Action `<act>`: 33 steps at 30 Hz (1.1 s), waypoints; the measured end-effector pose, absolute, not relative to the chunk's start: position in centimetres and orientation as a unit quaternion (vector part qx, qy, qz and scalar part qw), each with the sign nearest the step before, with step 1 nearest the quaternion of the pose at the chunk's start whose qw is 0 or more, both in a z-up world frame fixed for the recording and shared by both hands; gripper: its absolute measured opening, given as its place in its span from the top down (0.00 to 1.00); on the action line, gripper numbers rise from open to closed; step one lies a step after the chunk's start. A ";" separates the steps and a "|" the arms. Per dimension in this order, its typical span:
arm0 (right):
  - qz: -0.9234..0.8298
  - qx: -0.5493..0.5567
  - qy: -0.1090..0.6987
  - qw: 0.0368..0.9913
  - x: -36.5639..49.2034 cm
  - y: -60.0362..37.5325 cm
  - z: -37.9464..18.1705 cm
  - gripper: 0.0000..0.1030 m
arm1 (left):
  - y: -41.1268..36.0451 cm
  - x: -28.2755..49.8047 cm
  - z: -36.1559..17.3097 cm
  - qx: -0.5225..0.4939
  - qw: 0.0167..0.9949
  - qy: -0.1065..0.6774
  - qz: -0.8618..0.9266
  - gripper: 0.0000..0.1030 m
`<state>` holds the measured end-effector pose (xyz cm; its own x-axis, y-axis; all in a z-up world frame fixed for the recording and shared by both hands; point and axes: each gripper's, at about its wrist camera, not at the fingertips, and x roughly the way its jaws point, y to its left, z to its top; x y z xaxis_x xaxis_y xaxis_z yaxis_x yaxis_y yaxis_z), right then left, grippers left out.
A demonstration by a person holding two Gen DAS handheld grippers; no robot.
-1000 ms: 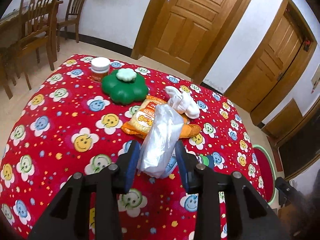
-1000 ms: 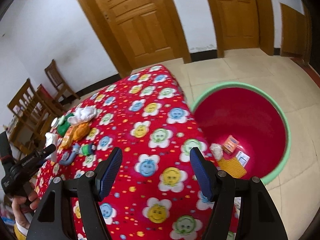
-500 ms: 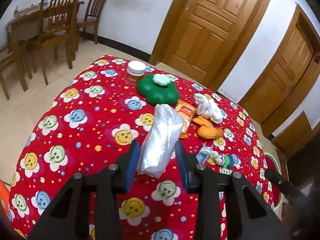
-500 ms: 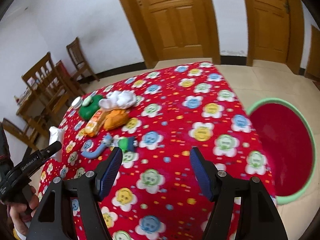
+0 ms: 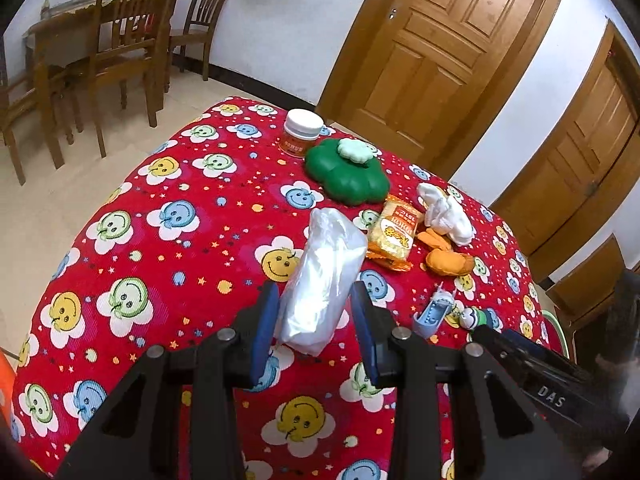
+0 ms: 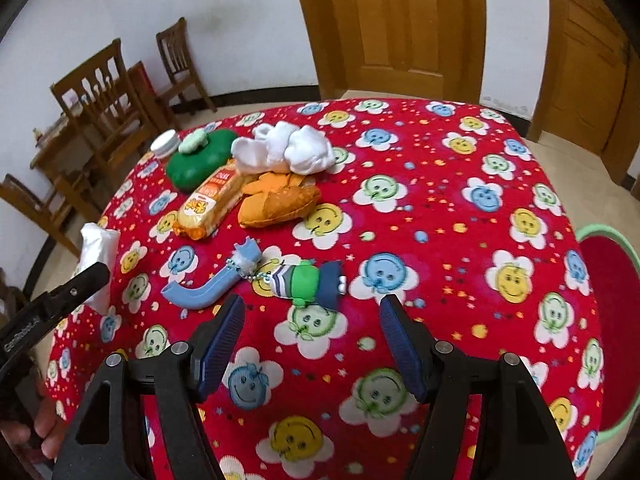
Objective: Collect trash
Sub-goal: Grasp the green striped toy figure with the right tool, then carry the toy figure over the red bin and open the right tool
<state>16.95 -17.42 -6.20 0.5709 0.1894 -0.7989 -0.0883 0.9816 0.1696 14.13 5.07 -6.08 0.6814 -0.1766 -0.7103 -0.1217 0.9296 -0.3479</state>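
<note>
Your left hand-held gripper point(image 5: 314, 320) pinches a crumpled clear plastic bag point(image 5: 324, 276), lifted above the desk point(image 5: 132, 248) with its red smiley cloth. Your right hand-held gripper point(image 6: 312, 340) hangs wide and empty over the desk, just short of a blue and green keychain toy point(image 6: 288, 278). Beyond it lie a snack packet point(image 6: 212, 204), an orange pouch point(image 6: 280, 204) and white socks point(image 6: 288, 152). The red tub point(image 6: 608, 320) sits on the floor past the desk edge. The slick bag could slip from its thin pinch. You might also grab the toy, likely not trash.
</note>
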 end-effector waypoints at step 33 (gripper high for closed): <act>0.077 0.042 0.414 0.906 16.0 -17.3 -6.4 0.51 | 3.8 13.2 -5.6 -0.180 0.899 0.398 -0.031 0.64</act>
